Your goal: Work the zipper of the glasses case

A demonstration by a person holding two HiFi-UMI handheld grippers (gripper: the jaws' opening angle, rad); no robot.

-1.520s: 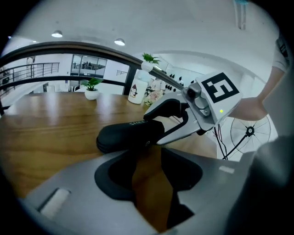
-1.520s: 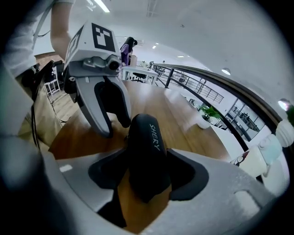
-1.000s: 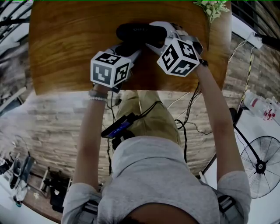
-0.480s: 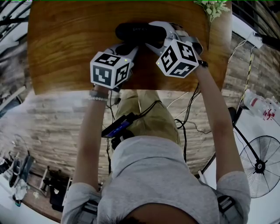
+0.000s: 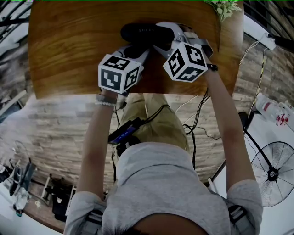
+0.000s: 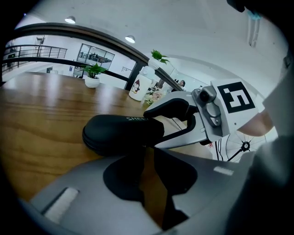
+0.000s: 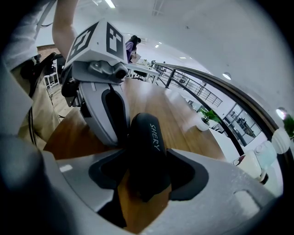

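**A:** On the bench [image 5: 69,50], at the far side near the middle, what have you got?

**B:** One case [image 5: 142,33], black, lying flat. My right hand-held gripper [image 7: 146,160] has its jaws wide and clamped across one end of it, a pad pressing on each side.

**A:** And your left?

**B:** My left hand-held gripper [image 6: 146,153] points at the case's near edge. Whether it touches or sits just beside, I can't tell. Its jaws are narrow and have just been opening a little. Through the slit between them I see only bench wood, nothing caught in the pads.

**A:** The zipper pull?

**B:** I can't make it out. Dark tips meet a dark case there. From my head view, the right hand-held gripper hides the case's right end, and the left one covers part of its near edge. In the left gripper view, the print on the lid is cut off by the other gripper's jaw.

**A:** Counts?

**B:** One case and two hand-held grippers. There is one plant [image 5: 223,8] at the far right corner, cropped by the frame edge.
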